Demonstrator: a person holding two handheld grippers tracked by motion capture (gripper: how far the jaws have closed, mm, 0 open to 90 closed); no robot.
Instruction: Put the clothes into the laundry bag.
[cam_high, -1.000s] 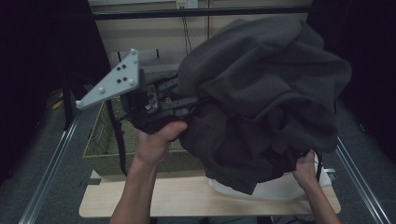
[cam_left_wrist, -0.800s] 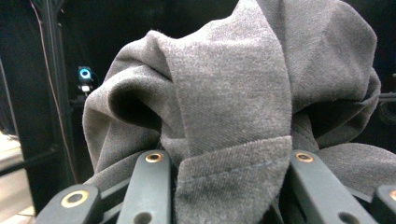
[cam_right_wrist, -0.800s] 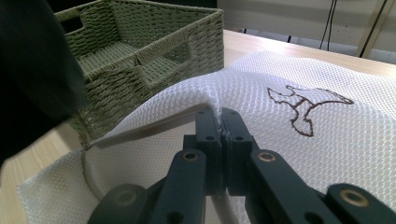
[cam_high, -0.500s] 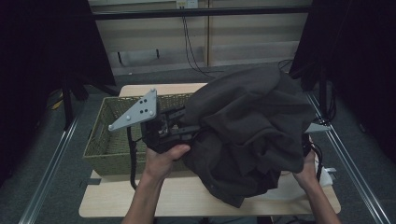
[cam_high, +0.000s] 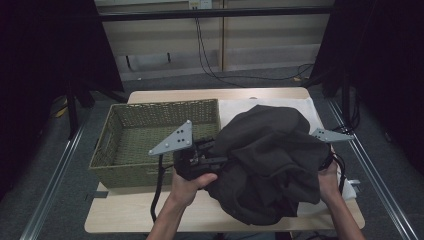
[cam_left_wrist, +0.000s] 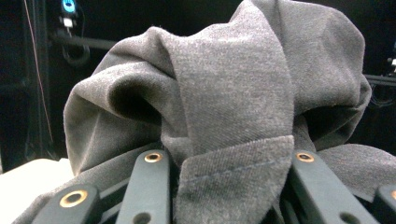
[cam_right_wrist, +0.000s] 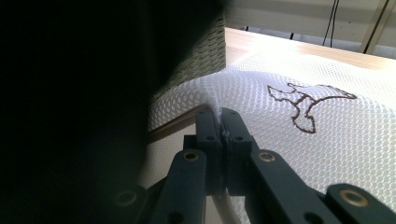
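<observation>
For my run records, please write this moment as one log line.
left gripper: shut on dark garment | right gripper: shut on white mesh bag | garment: bunched over bag, beside wicker basket

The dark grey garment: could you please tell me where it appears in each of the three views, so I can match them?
High view: the dark grey garment is bunched right of centre, over the white mesh bag.
Left gripper view: it covers the middle and right, a hemmed fold between the jaws.
Right gripper view: it is the dark, blurred mass on the left.
Shared landmark: the woven basket, also at top centre of the right gripper view.
</observation>
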